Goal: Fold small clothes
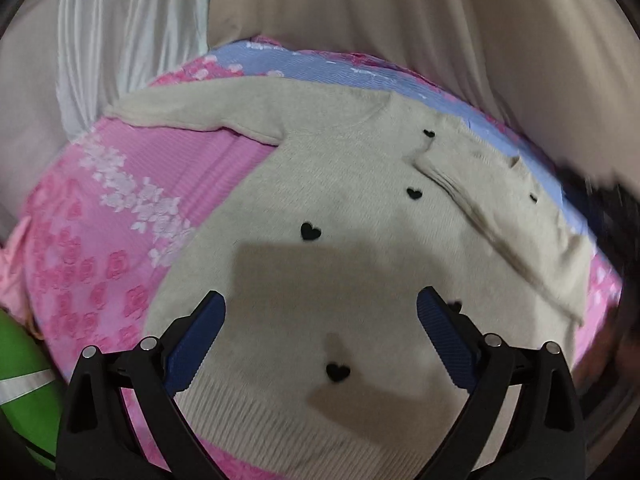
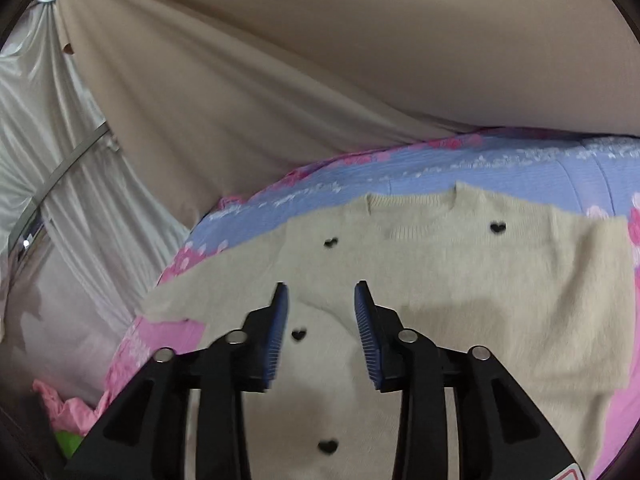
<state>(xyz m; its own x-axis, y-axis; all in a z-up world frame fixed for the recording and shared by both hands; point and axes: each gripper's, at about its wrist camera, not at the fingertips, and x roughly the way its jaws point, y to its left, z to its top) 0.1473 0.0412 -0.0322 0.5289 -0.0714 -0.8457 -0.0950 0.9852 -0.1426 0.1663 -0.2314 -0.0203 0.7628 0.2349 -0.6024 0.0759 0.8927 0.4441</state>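
A cream sweater (image 1: 352,208) with small black hearts (image 1: 310,231) lies flat on a pink and blue flowered bedspread (image 1: 92,240), its neckline toward the far edge, where beige drapes (image 1: 360,20) hang. In the left wrist view, 1 sleeve (image 1: 180,116) stretches out toward the bedspread's left side, and the other sleeve (image 1: 500,216) is folded in over the chest. The ribbed hem (image 1: 288,420) lies at the near edge. A green object (image 1: 24,380) shows at the left corner.

The left gripper (image 1: 320,304) hovers over the sweater's lower body, its blue pads spread wide, nothing between them.

The right gripper (image 2: 321,292) hangs above the sweater's middle, its pads parted and empty.
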